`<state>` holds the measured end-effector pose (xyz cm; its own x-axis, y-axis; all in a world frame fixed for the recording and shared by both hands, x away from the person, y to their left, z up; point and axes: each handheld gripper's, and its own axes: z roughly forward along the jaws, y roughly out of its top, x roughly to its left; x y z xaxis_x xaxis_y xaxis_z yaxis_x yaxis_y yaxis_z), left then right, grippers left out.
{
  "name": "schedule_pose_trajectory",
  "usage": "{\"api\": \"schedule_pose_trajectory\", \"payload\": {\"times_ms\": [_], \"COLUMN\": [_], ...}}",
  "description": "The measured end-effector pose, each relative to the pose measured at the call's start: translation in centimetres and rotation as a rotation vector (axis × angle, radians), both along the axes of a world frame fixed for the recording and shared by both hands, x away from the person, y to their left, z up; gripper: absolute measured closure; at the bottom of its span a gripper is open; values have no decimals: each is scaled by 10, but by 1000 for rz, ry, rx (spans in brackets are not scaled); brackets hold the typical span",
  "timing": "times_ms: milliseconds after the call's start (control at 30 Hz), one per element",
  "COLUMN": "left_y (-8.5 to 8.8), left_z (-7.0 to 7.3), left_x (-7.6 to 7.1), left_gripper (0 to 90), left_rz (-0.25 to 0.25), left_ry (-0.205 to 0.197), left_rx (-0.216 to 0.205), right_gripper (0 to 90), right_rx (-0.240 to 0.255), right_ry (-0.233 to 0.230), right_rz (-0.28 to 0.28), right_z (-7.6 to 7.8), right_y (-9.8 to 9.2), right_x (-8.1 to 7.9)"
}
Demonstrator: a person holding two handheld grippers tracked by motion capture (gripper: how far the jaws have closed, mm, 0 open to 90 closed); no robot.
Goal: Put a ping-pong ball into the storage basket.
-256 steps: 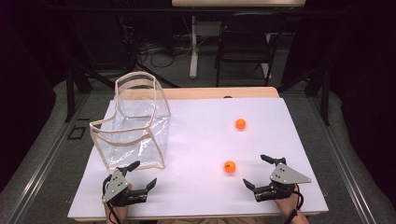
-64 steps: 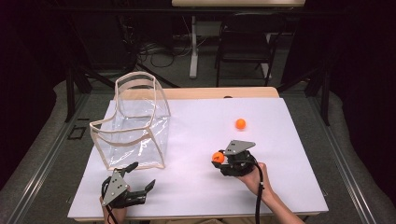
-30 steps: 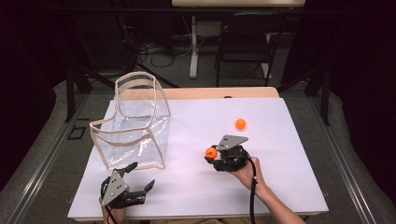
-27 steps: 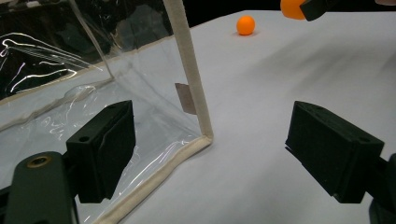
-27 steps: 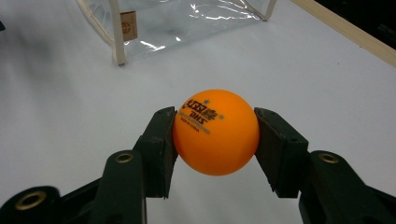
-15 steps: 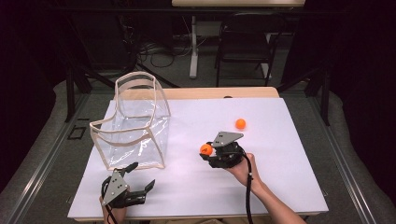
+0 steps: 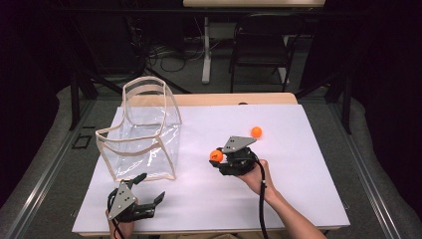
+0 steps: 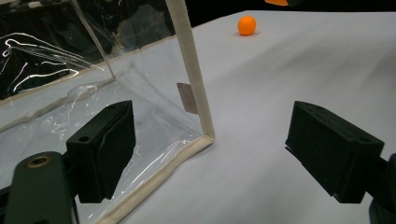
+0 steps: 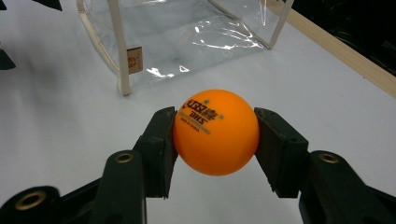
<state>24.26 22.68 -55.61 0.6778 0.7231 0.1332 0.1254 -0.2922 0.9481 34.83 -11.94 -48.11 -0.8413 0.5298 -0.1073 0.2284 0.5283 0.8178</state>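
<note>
My right gripper [image 7: 219,158] is shut on an orange ping-pong ball [image 9: 215,131] and holds it above the white table top, pointing left toward the clear plastic bag [image 7: 142,134]. The same ball [image 7: 216,155] appears at the gripper's tip in the high view. A second orange ball [image 7: 256,132] lies on the table behind the right hand, also seen far off as the orange ball [image 8: 246,25] in the left gripper view. My left gripper [image 7: 149,191] rests open near the front edge, just in front of the bag's corner [image 8: 205,137]. Nothing sits between its jaws.
The clear bag with cream trim [image 9: 122,60] stands open on the left half of the white table top [image 7: 298,164]. A wooden strip [image 7: 234,98] runs along the far edge. A chair [image 7: 259,50] and cables lie beyond the table.
My right gripper has carried the ball up and to the left, toward the bag. The left gripper has stayed put.
</note>
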Motion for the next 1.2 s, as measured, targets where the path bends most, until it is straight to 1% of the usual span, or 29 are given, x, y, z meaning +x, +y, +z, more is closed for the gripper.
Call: {"api": "schedule_pose_trajectory", "payload": {"times_ms": [233,300,467,733,1200], "left_y": [0,0,0,0,0], "left_z": [0,0,0,0,0], "left_x": [0,0,0,1,0], "left_gripper": [157,157,157,157,157], "left_rz": [-3,-3,0,-3,-2], "left_ry": [0,-1,-1,0,0], "left_rx": [3,2,0,-2,-2], "right_gripper": [507,507,507,507,507], "right_rx": [6,-5,-7,8,-1], "right_ry": [-5,-14,-14,-11,-25], "right_rz": [5,1,9,23,25], "right_z": [5,6,8,15,25], "right_y": [3,5,9,13,20], "right_x": [4,5,8,14,22]}}
